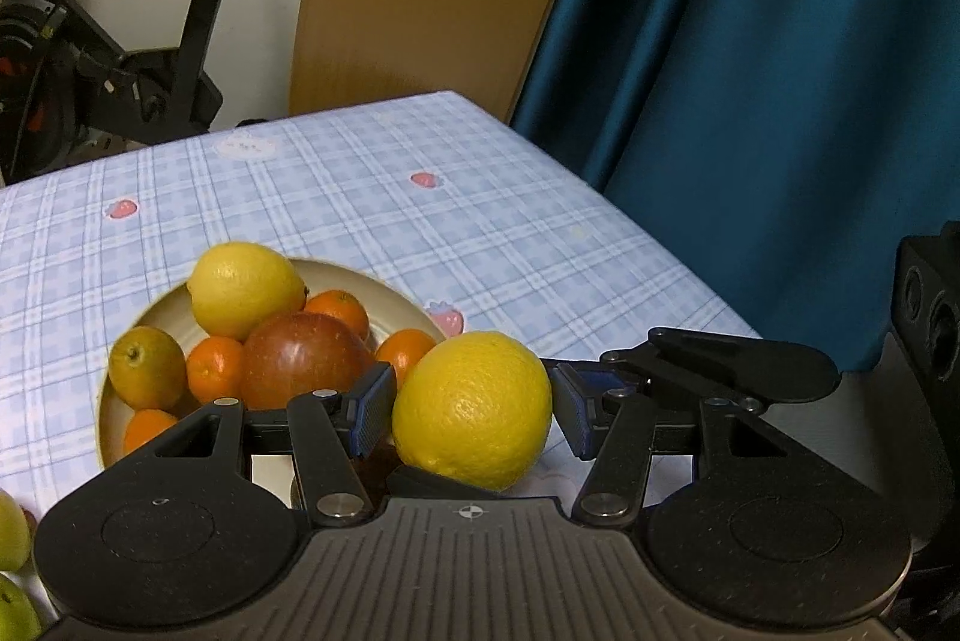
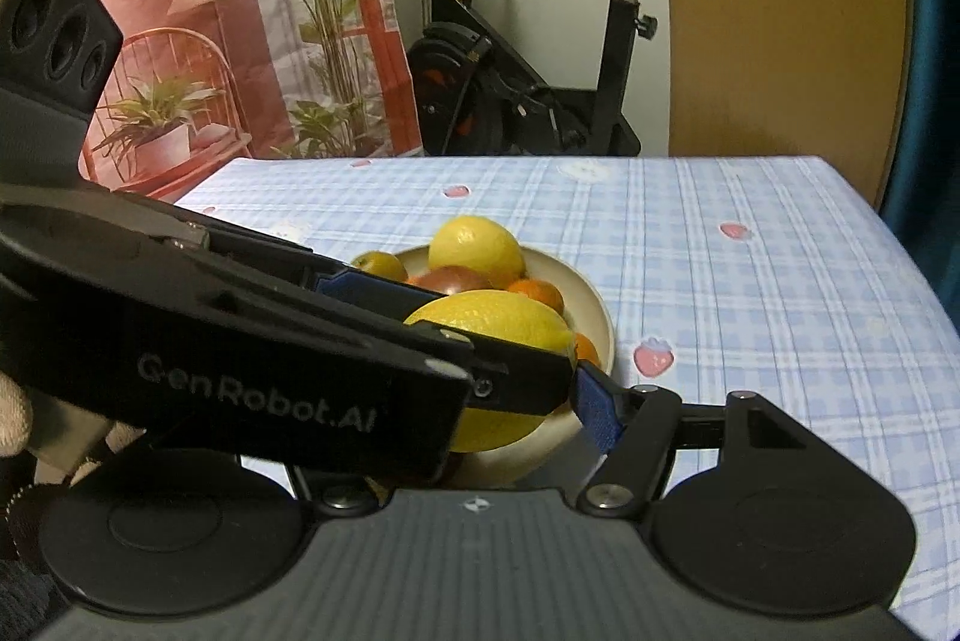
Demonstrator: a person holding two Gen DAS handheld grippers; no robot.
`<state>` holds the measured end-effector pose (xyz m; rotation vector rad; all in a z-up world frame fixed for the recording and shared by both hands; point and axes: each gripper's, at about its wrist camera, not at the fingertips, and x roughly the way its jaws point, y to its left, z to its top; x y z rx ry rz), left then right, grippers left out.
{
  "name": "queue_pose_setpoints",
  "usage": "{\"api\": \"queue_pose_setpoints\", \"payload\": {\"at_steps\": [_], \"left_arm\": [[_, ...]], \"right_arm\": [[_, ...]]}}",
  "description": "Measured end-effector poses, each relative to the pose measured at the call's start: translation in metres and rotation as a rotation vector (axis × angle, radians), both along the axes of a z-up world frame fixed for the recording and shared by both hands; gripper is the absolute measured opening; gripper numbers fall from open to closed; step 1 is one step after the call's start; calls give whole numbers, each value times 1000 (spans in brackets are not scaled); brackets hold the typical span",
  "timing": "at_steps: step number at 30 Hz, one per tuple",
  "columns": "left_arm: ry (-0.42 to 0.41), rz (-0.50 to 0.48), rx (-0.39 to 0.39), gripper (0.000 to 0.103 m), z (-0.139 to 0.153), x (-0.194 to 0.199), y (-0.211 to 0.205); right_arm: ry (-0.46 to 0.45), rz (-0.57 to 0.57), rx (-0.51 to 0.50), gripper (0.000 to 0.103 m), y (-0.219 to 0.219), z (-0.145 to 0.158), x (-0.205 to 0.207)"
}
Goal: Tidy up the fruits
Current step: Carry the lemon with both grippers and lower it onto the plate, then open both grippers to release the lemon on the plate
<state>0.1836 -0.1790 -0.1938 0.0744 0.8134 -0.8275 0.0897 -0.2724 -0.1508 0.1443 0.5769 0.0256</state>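
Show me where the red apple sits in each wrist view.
Left wrist: the red apple lies mid-bowl, left of centre, under a lemon.
Right wrist: the red apple peeks out at centre, just above the left gripper's finger.
Shared landmark: the bowl.

right gripper's point(image 2: 591, 404) left finger and bowl's point(image 2: 591, 305) near side behind left gripper point(image 2: 372, 329)

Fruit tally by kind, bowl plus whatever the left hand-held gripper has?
Lemons: 2, one in the bowl, one between the left hand-held gripper's pads
Oranges: 4
Red apple: 1
Greenish-yellow fruit: 1
Total: 8
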Motion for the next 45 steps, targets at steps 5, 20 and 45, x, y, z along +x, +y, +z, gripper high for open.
{"api": "queue_pose_setpoints", "payload": {"at_steps": [5,20,45], "left_arm": [[23,41,-8,59,-5,2,6],[25,94,14,58,-7,3,17],[-86,289,-41,60,41,0,89]], "right_arm": [[4,7,21,68,0,-6,3],[1,31,56,68,-4,-15,11],[-39,32,27,69,3,0,1]]}}
